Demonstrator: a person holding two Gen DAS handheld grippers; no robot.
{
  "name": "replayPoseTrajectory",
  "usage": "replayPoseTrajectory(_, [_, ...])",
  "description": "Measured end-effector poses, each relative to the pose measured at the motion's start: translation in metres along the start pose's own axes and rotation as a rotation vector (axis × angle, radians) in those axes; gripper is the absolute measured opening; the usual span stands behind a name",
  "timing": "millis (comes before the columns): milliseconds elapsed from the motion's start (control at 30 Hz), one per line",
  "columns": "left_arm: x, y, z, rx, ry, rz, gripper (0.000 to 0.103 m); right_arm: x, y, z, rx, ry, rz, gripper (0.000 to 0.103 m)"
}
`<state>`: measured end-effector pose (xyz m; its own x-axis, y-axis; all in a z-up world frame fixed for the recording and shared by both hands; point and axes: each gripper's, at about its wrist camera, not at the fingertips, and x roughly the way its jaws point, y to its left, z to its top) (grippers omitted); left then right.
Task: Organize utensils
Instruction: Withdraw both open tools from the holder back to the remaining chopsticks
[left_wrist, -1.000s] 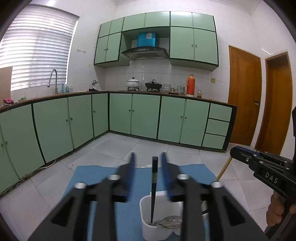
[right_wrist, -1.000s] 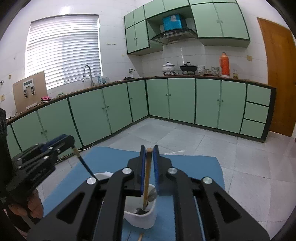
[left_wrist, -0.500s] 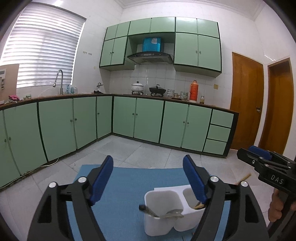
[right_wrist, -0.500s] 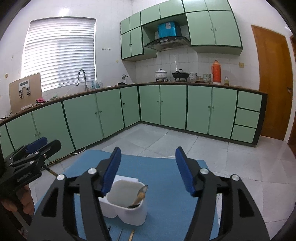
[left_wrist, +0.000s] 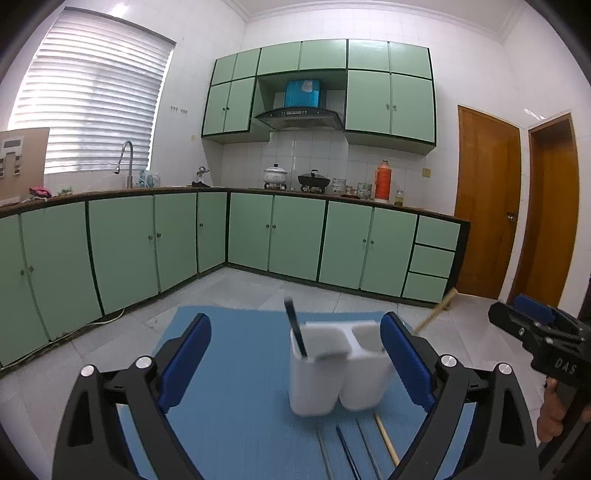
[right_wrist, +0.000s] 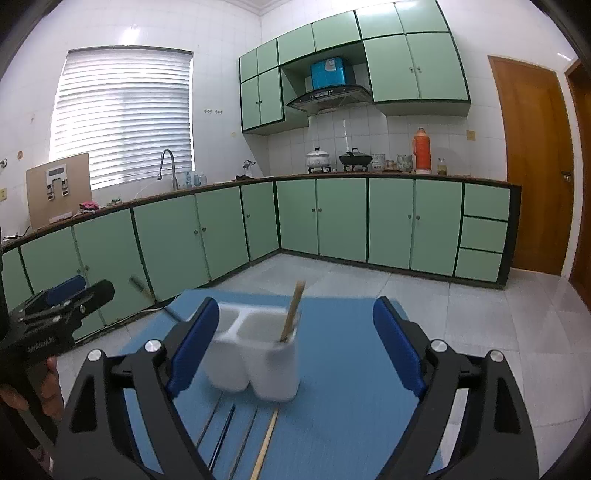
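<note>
Gaping empty, just opened, left gripper (left_wrist: 295, 363) and right gripper (right_wrist: 291, 349), white utensil holder (left_wrist: 332, 373) just ahead between each's fingers

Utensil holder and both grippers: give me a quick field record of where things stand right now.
holder: white two-compartment utensil holder, upright on the blue mat
left compartment: dark chopstick, leaning
right compartment: wooden chopstick, leaning
loose utensils: several sticks flat on the mat, in front of the holder
left gripper: open, jaws have just been opening, pressing on nothing
right gripper: open, jaws have just been opening, pressing on nothing
</note>
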<state>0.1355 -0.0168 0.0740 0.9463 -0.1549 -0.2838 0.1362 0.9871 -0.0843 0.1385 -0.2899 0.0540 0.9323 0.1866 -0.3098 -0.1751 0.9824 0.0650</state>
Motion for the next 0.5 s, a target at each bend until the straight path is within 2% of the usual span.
replayPoseTrajectory(200, [-0.036, -0.003, -0.047, 0.014, 0.041, 0.008, 0.092, -0.026, 0.012, -0.051, 0.013, 0.052, -0.024, 0.083])
replayPoseTrajectory(500, [-0.068, -0.004, -0.115, 0.028, 0.118, 0.019, 0.092, -0.051, 0.027, -0.134, 0.047, 0.142, -0.073, 0.083])
